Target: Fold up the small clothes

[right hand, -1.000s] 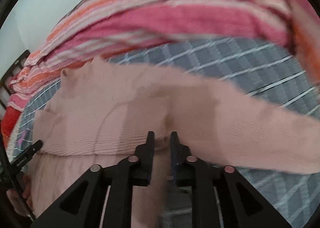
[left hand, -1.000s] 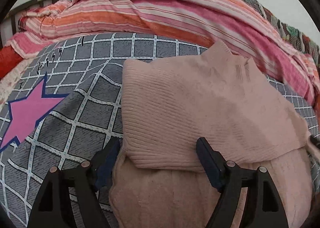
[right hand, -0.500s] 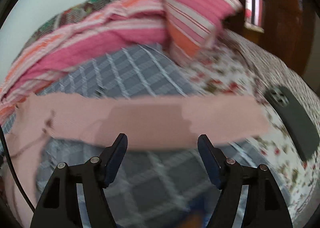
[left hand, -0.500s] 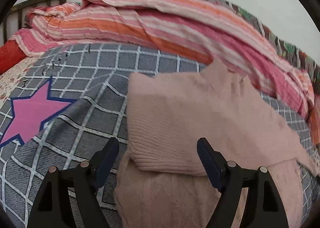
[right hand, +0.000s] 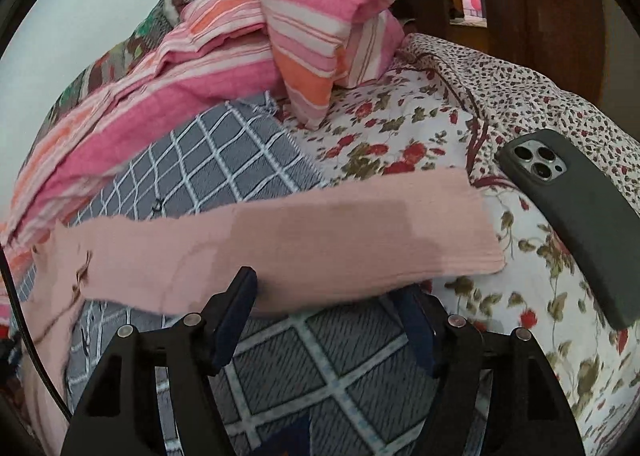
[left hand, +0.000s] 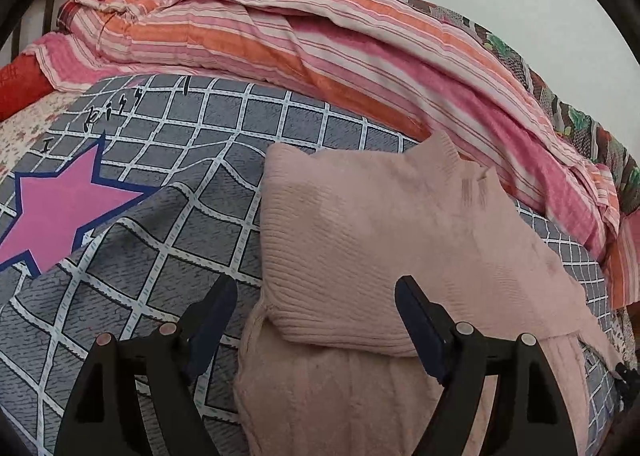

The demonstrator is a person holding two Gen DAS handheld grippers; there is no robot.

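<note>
Ribbed pink sweater (left hand: 360, 240) on checked blanket (left hand: 168, 256), sleeve (right hand: 304, 240) between closing right gripper (right hand: 328, 300), left gripper (left hand: 316, 320) unclenched.

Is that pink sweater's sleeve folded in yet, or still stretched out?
Stretched out: the sleeve lies straight across the checked blanket, its cuff reaching the floral sheet.

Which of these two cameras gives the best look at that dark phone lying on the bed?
The right wrist view. The phone lies face down on the flowered sheet, camera lenses showing, just past the end of the pink sleeve. The left wrist view does not show it at all.
</note>
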